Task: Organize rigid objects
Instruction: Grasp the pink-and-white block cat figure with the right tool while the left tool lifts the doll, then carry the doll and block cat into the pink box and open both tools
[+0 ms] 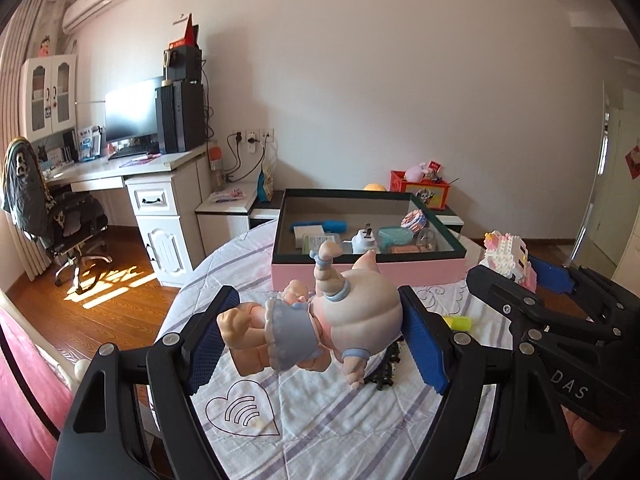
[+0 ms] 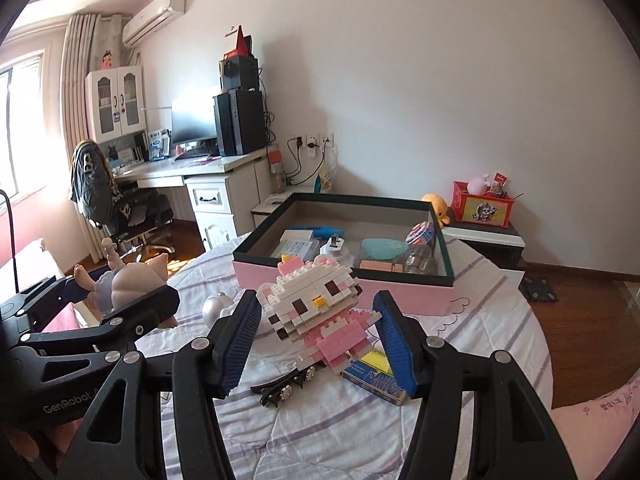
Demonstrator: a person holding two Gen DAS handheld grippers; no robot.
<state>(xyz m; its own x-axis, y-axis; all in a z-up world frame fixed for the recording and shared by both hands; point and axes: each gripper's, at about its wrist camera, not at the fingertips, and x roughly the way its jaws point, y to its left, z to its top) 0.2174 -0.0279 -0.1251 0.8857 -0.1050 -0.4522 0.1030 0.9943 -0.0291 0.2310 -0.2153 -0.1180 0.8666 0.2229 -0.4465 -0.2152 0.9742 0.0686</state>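
The left gripper (image 1: 316,334) pinches the pig doll (image 1: 320,312) mid-frame; the right gripper (image 2: 318,334) clamps the brick cat (image 2: 316,300). Lift both clear over the box rim (image 2: 340,270) before releasing.

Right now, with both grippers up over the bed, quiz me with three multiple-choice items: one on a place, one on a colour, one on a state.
1. Where does the black hair clip lie?
A. in the box
B. on the striped bedspread
C. on the desk

2. What colour is the outer wall of the open box?
A. pink
B. yellow
C. white

3. What is the right gripper doing?
A. hanging empty
B. clamping the brick-built cat figure
C. clamping a jar

Answers:
1 B: the clip rests on the bedspread below the held figure.
2 A: the box side facing the cameras is pink under a dark rim.
3 B: both blue pads press on the cat figure; the left gripper likewise grips the pig doll.
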